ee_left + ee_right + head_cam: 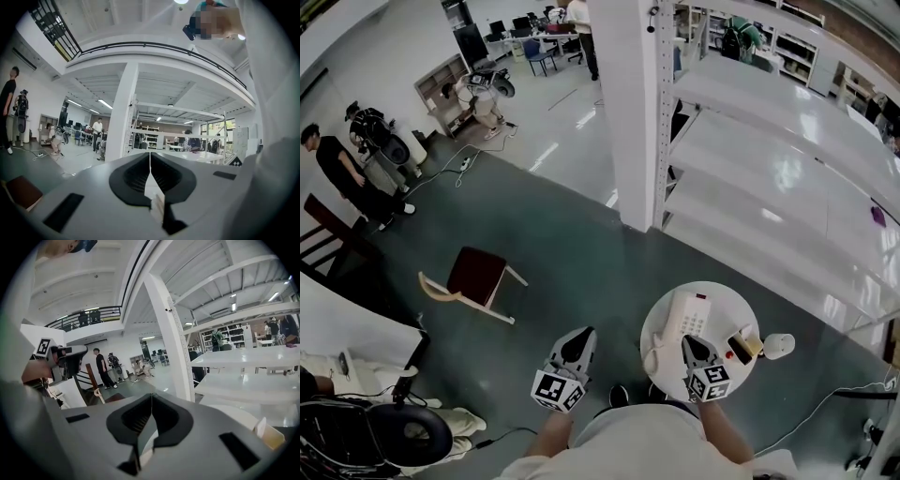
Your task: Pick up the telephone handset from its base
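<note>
I hold the right gripper (694, 343) clenched and empty above the phone (690, 314) at the counter (737, 306) centre; the left gripper (577, 336) is clenched and empty, beyond the counter's left edge

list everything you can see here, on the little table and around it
round table: 1, white, lower right of the head view
telephone base: 1, white with keypad, on the table
handset: 1, white, lying on the base's left side
small box: 1, yellowish, on the table right of the phone
rounded object: 1, white, at the table's right edge; can't tell what it is
chair: 1, dark red seat, pale frame, on the floor to the left
shelving: 1 unit, white, upper right
pillar: 1, white, centre
bystander: 1, in black, far left
left gripper: 1, grey, shut, over the floor
right gripper: 1, grey, shut, over the phone
</note>
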A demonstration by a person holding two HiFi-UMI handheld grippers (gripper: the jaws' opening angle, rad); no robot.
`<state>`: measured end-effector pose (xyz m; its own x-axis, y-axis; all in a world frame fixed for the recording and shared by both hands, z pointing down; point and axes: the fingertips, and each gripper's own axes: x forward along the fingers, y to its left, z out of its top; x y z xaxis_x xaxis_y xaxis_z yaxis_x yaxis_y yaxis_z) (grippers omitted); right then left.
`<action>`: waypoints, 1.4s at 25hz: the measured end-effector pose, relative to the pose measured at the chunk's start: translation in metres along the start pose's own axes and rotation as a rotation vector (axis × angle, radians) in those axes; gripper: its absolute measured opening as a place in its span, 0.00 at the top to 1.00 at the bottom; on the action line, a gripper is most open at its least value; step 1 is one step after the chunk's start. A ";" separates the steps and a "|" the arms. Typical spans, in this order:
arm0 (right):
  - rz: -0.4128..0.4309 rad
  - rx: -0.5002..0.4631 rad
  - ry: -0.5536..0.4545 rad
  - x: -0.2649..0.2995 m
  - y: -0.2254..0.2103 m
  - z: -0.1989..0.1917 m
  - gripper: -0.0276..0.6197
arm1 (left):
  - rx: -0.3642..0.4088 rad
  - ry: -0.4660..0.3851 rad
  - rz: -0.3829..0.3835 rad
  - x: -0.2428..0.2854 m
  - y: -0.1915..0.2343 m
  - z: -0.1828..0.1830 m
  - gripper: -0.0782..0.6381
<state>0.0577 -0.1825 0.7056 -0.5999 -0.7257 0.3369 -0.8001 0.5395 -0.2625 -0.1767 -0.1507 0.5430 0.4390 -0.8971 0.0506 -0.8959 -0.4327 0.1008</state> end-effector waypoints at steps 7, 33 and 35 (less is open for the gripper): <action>-0.023 0.005 0.070 0.015 -0.020 -0.021 0.85 | 0.004 0.004 0.024 0.000 0.007 0.000 0.86; -0.093 0.056 0.302 0.078 -0.066 -0.094 0.53 | -0.016 0.026 0.115 -0.017 0.026 -0.007 0.86; -0.100 0.063 0.321 0.082 -0.070 -0.101 0.54 | -0.021 0.032 0.119 -0.017 0.028 -0.010 0.86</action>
<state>0.0635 -0.2368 0.8432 -0.4981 -0.5969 0.6289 -0.8592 0.4376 -0.2651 -0.2084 -0.1461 0.5546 0.3319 -0.9385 0.0954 -0.9403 -0.3211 0.1127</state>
